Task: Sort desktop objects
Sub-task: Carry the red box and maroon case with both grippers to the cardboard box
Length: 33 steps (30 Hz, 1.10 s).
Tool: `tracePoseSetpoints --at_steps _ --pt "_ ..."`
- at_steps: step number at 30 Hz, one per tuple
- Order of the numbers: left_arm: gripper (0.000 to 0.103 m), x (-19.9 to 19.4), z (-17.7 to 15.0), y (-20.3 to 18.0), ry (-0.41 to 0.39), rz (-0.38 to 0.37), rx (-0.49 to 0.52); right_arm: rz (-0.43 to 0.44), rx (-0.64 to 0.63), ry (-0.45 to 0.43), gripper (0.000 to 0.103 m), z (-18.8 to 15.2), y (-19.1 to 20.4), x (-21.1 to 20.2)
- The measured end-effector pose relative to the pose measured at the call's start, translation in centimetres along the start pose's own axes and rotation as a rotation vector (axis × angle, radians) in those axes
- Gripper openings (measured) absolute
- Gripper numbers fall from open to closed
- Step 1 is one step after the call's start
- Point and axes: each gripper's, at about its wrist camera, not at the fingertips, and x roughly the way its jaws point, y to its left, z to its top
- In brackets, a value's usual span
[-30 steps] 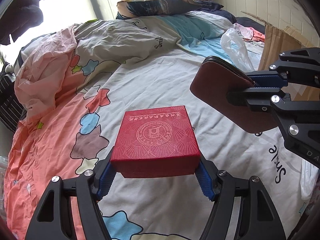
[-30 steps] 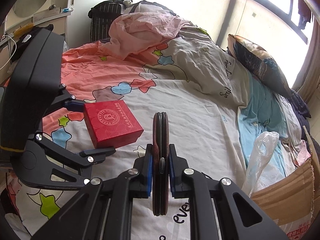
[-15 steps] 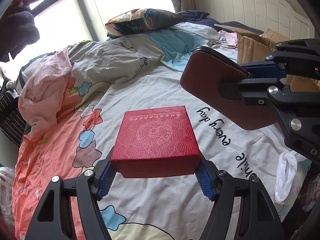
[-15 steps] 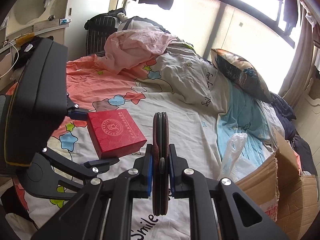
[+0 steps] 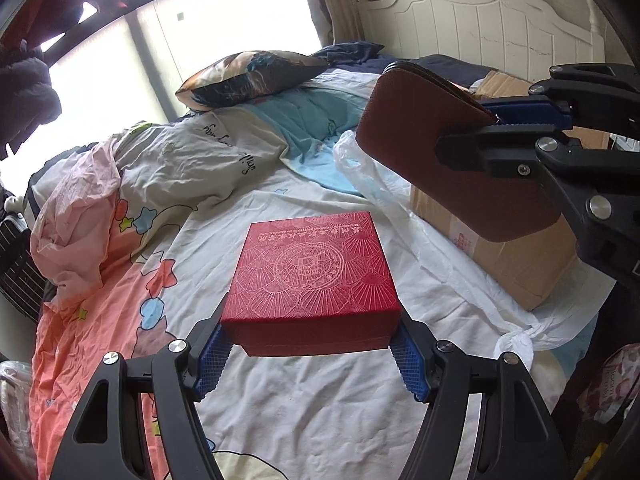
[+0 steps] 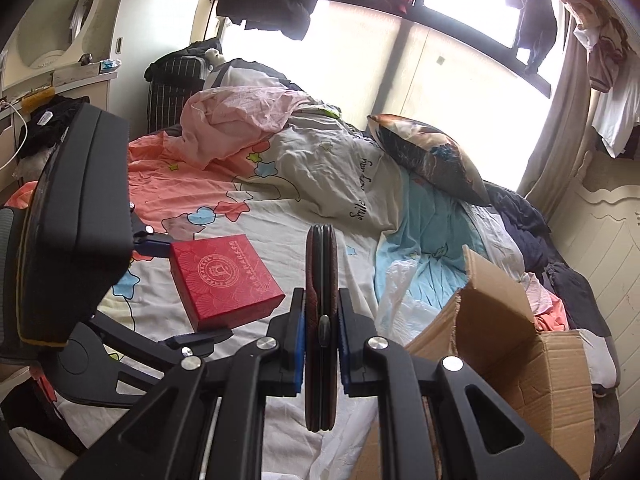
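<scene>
The bed (image 5: 280, 420) lies wide and mostly flat below both grippers, with rumpled bedding (image 6: 240, 120) heaped at its far side and a pillow (image 5: 252, 76) near the window. An open cardboard box (image 6: 516, 332) sits at the bed's right edge near the headboard (image 5: 480, 12), its flaps up, with a thin plastic bag (image 5: 384, 184) spread just beside it.

The left gripper (image 5: 310, 354) is held above the sheet with its jaws spread wide, the blue pads pressing both sides of a red box (image 5: 316, 276), which sits level and clear of the bed.

The right gripper (image 6: 320, 334) has its jaws nearly together, pinching a flat brown case (image 6: 320, 312) edge-on. In the left wrist view the brown case hangs in the air above the near edge of the cardboard box, well apart from the red box.
</scene>
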Motion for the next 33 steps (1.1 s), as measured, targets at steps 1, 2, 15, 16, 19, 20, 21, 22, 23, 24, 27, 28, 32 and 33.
tracePoseSetpoints --at_steps 1,2,15,16,19,20,21,22,23,24,27,28,32,33 --pt "0.072 0.0 0.2 -0.4 -0.001 -0.003 0.005 -0.010 0.006 -0.002 0.013 -0.2 -0.5 -0.3" --pt "0.072 0.0 0.4 -0.7 -0.003 -0.008 0.005 -0.023 0.011 -0.004 0.013 -0.3 -0.9 -0.5" --pt "0.072 -0.1 2.8 -5.4 -0.025 -0.069 0.053 -0.144 0.127 0.002 0.013 -3.3 -8.6 -4.3" --pt "0.072 -0.1 2.9 -5.5 -0.026 -0.071 0.055 -0.156 0.130 0.000 0.013 -3.4 -8.9 -4.6" --pt "0.072 0.0 3.2 -6.0 -0.028 -0.075 0.060 -0.158 0.153 -0.005 0.013 -3.7 -10.1 -5.3" --pt "0.072 0.1 3.3 -6.1 -0.028 -0.076 0.060 -0.164 0.153 -0.002 0.013 -3.8 -10.3 -5.3" --pt "0.072 0.1 3.4 -6.1 -0.028 -0.076 0.060 -0.168 0.154 0.001 0.013 -3.9 -10.4 -5.3" --pt "0.072 0.2 3.5 -6.2 -0.028 -0.076 0.060 -0.172 0.155 0.003 0.013 -4.0 -10.5 -5.3" --pt "0.072 0.2 3.5 -6.3 -0.028 -0.077 0.061 -0.177 0.151 0.009 0.013 -4.2 -10.6 -5.2" --pt "0.072 0.3 3.6 -6.3 -0.028 -0.078 0.061 -0.182 0.148 0.013 0.013 -4.3 -10.6 -5.2" --pt "0.072 0.4 3.7 -6.6 -0.026 -0.080 0.067 -0.185 0.146 0.024 0.013 -4.8 -10.7 -5.0" --pt "0.072 0.5 3.8 -6.7 -0.025 -0.079 0.069 -0.187 0.146 0.027 0.013 -4.9 -10.7 -4.9" --pt "0.072 0.7 3.9 -7.0 -0.023 -0.080 0.074 -0.225 0.155 0.043 0.013 -5.5 -11.3 -4.5" --pt "0.072 0.8 4.0 -7.1 -0.022 -0.080 0.075 -0.239 0.162 0.045 0.017 -5.7 -11.5 -4.3"
